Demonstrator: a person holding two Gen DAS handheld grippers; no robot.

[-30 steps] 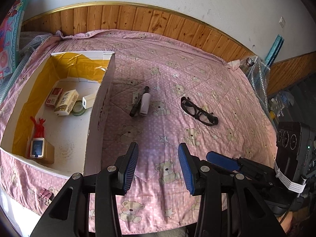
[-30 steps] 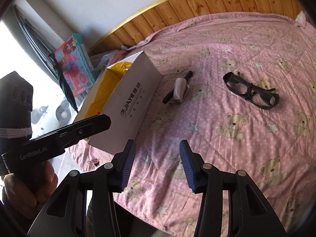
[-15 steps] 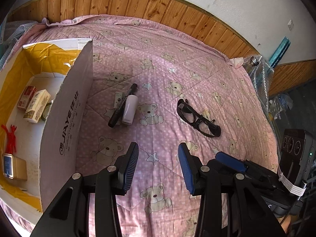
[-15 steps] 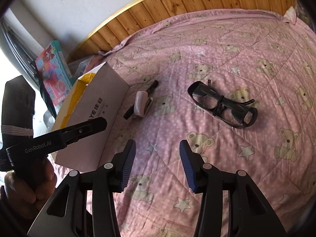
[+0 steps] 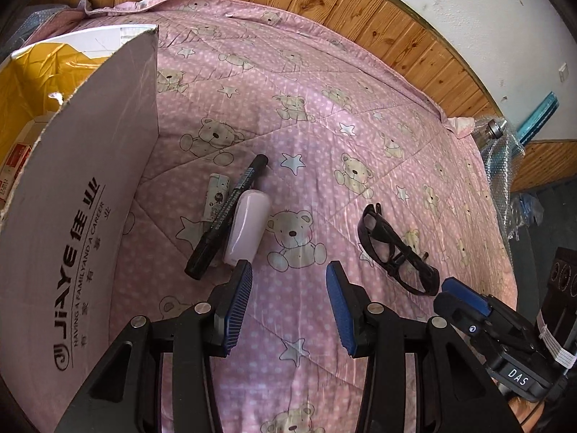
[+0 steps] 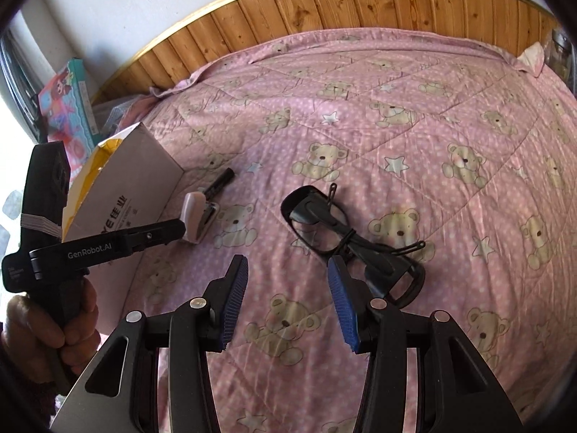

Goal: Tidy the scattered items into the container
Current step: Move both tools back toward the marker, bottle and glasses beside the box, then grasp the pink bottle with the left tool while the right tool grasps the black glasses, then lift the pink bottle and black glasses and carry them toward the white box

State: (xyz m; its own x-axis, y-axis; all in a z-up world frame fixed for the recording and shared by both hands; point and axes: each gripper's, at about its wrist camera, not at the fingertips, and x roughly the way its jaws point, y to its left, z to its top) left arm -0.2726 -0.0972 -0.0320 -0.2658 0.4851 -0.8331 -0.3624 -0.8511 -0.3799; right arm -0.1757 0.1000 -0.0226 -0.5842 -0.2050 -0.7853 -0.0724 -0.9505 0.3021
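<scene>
A white cardboard box [image 5: 83,216] with a yellow lining stands at the left on the pink bear-print quilt [image 5: 295,115]. Beside it lie a black marker [image 5: 227,216], a pale pink stapler-like item [image 5: 249,227] and a small white tube [image 5: 216,195]. My left gripper [image 5: 288,303] is open, its left fingertip just short of the pink item. Black glasses [image 6: 346,238] lie further right. My right gripper [image 6: 288,296] is open, with its right finger at the near edge of the glasses. The left gripper [image 6: 173,231] also shows in the right wrist view, held by a hand [image 6: 47,332].
Wood panelling [image 6: 360,0] runs along the wall behind the bed. A colourful toy box [image 6: 68,104] leans at the far left. Bubble wrap and a bottle [image 5: 501,137] sit past the bed's right edge. Small packets [image 5: 14,166] lie inside the box.
Both grippers have moved forward and lower over the quilt: the left toward the marker and pink item, the right toward the glasses. Both have stayed open.
</scene>
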